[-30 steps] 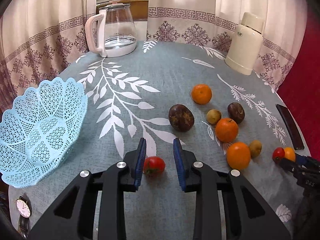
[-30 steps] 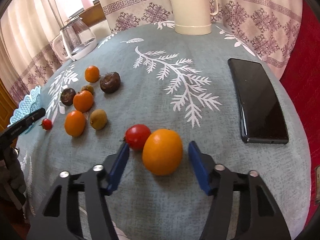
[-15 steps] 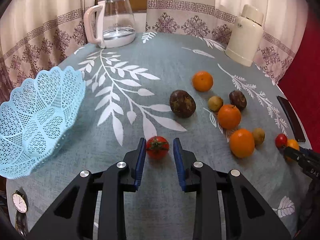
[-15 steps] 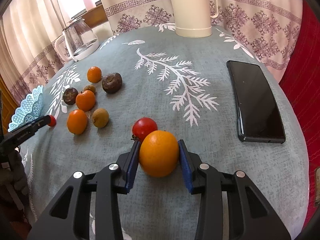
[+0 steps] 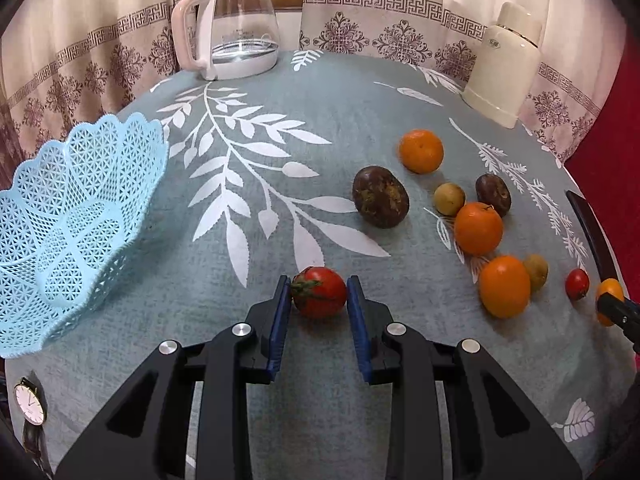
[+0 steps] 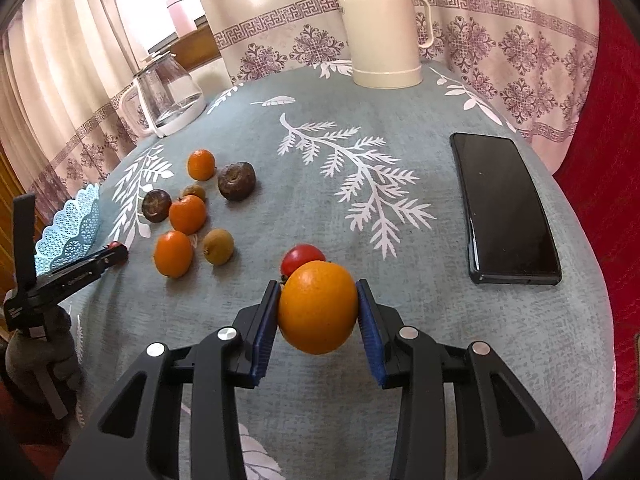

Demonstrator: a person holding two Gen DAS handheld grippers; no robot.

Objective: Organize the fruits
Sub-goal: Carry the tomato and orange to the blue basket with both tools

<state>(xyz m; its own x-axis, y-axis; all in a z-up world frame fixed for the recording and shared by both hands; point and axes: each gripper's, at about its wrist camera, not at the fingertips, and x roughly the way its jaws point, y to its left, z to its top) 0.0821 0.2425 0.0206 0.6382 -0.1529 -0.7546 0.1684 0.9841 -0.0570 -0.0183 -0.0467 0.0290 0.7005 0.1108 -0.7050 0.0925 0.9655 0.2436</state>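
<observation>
Left tool (image 5: 319,294) is clamped on a small tomato (image 5: 320,291), pads against its sides, low over the desk (image 5: 280,92). Right tool (image 6: 317,310) is clamped on an orange (image 6: 318,306) across its widest part; a second tomato (image 6: 301,258) sits just behind it. The basket (image 5: 60,216) stands at the left edge, empty.

Assessment: the tomato is likely soft and thin-skinned, so light pressure at mid-body only. The orange looks firm, rounder and heavier; a hold across its middle should keep it from slipping out.
</observation>
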